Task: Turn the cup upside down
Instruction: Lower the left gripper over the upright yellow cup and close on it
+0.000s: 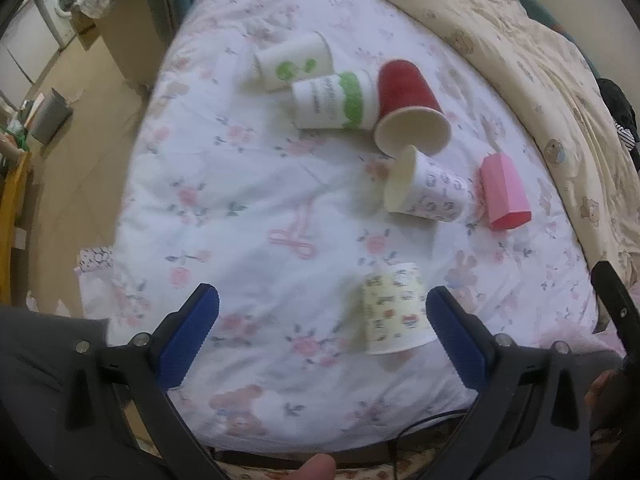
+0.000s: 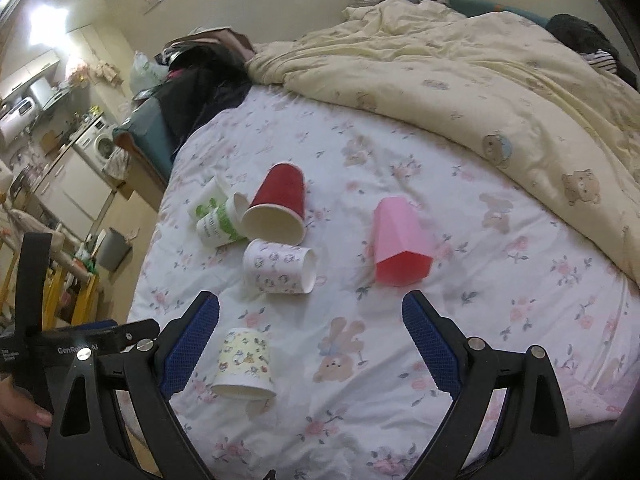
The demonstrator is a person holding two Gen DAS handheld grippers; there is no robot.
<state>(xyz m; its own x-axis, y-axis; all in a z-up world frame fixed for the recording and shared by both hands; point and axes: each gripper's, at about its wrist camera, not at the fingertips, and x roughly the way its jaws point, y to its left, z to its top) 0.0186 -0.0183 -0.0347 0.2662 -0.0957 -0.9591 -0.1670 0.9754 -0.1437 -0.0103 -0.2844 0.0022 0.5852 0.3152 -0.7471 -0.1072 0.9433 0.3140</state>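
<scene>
Both the left gripper [image 1: 322, 334] and right gripper [image 2: 310, 346] hover released over the bed's [image 2: 400, 432] near edge, where the yellow cup [image 2: 245, 364] already stands inverted.

The left gripper [image 1: 322, 314] has two black arms with bumpy blue pads [image 1: 188, 336] on the inside. Round silver screws [image 1: 141, 339] shine on the black plastic. The right gripper [image 2: 310, 326] looks the same, with blue pads [image 2: 430, 346] and silver screws [image 2: 476, 343]. White letters [image 2: 76, 349] mark a black bar beside it, too blurry to read fully. A bare fingertip [image 1: 314, 467] shows below.
</scene>
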